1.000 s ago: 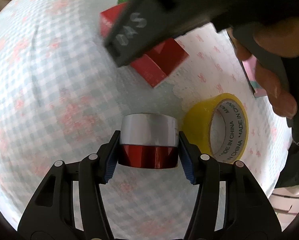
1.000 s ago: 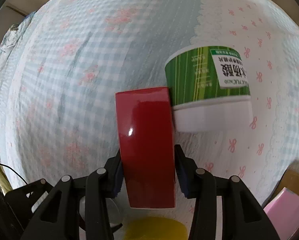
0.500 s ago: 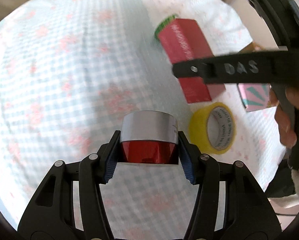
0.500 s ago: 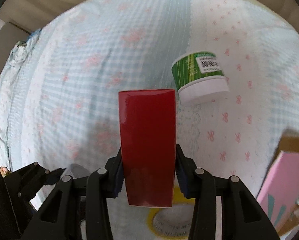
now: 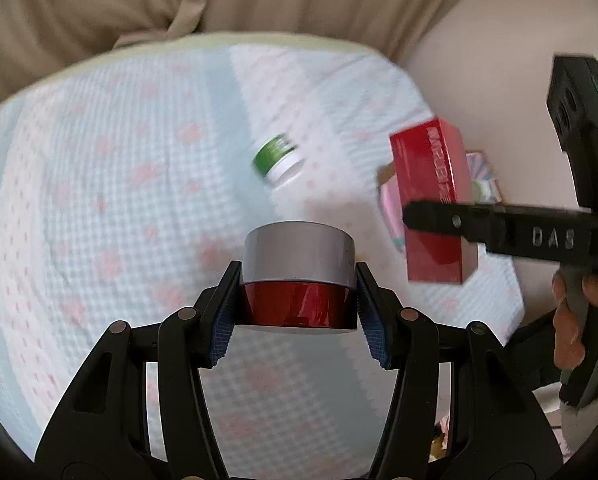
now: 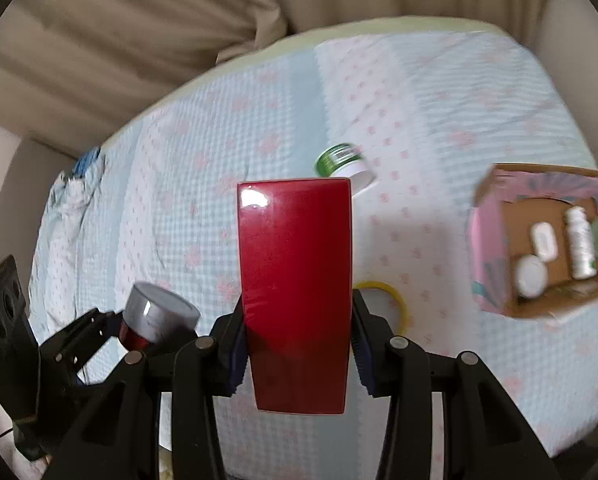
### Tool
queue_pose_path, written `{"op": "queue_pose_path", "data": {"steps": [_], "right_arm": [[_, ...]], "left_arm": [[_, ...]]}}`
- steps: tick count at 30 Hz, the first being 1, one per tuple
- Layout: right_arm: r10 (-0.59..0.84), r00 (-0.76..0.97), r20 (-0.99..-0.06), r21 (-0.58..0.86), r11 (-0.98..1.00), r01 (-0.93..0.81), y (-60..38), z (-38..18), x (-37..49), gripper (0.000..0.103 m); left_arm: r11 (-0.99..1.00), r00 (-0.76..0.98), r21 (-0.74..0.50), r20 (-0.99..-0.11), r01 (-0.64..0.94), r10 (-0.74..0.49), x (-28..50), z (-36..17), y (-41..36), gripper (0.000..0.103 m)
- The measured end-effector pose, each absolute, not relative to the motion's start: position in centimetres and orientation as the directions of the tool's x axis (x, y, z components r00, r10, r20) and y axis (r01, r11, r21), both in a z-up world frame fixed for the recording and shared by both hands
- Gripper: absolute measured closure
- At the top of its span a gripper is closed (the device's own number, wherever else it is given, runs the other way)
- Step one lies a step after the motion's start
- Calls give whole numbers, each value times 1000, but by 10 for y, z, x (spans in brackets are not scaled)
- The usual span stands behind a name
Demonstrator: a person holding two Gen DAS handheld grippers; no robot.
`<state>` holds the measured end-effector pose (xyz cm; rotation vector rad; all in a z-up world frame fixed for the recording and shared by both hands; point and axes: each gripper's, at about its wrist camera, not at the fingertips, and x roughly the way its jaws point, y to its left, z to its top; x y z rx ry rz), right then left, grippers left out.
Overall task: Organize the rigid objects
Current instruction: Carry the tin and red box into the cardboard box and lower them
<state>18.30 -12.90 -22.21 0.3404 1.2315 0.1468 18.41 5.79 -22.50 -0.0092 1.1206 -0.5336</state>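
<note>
My left gripper [image 5: 297, 312] is shut on a round red jar with a silver lid [image 5: 299, 276], held high above the bed. My right gripper [image 6: 297, 344] is shut on a glossy red box [image 6: 295, 292], also lifted well off the bed. In the left wrist view the red box [image 5: 433, 196] hangs at the right, clamped in the right gripper. In the right wrist view the jar [image 6: 155, 316] sits in the left gripper at lower left. A green and white tub [image 6: 343, 164] lies on the bedspread. A yellow tape roll [image 6: 387, 296] peeks out beside the box.
A pink cardboard box [image 6: 487, 256] stands open on the bed at the right, holding several white bottles and jars. The bed [image 5: 119, 200] carries a pale blue and pink checked spread. Beige curtains [image 6: 139, 40] hang behind it. A hand [image 5: 571, 320] grips the right tool.
Both grippers rose high above the bed with their loads, so the bedspread, tub and tape shrank away. The curtains and the pink box came into view.
</note>
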Motion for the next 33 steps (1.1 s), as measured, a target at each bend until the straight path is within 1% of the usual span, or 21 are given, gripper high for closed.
{"op": "queue_pose_path", "data": {"steps": [3, 6, 13, 18, 23, 27, 33], "right_arm": [[271, 360, -893, 324, 941, 96, -153, -205, 165, 63], [247, 381, -891, 320, 937, 140, -193, -192, 146, 63], [219, 387, -896, 325, 917, 233, -305, -182, 118, 62], [191, 363, -912, 298, 916, 267, -376, -197, 119, 63], [198, 301, -933, 283, 920, 271, -429, -230, 136, 62], [241, 253, -937, 306, 917, 257, -454, -263, 154, 62], [344, 209, -916, 393, 874, 286, -473, -315, 177, 63]], "left_arm": [[859, 343, -265, -834, 438, -432, 180, -199, 30, 52], [847, 351, -267, -821, 460, -450, 176, -185, -5, 52], [850, 354, -296, -812, 437, -465, 176, -176, -90, 52], [852, 329, -294, -829, 433, -453, 189, -196, -165, 52], [862, 296, -294, -852, 413, -432, 208, -225, -221, 52], [877, 267, -266, -882, 401, -389, 228, -259, -259, 52], [894, 212, -216, -925, 392, -316, 257, -309, -302, 52]]}}
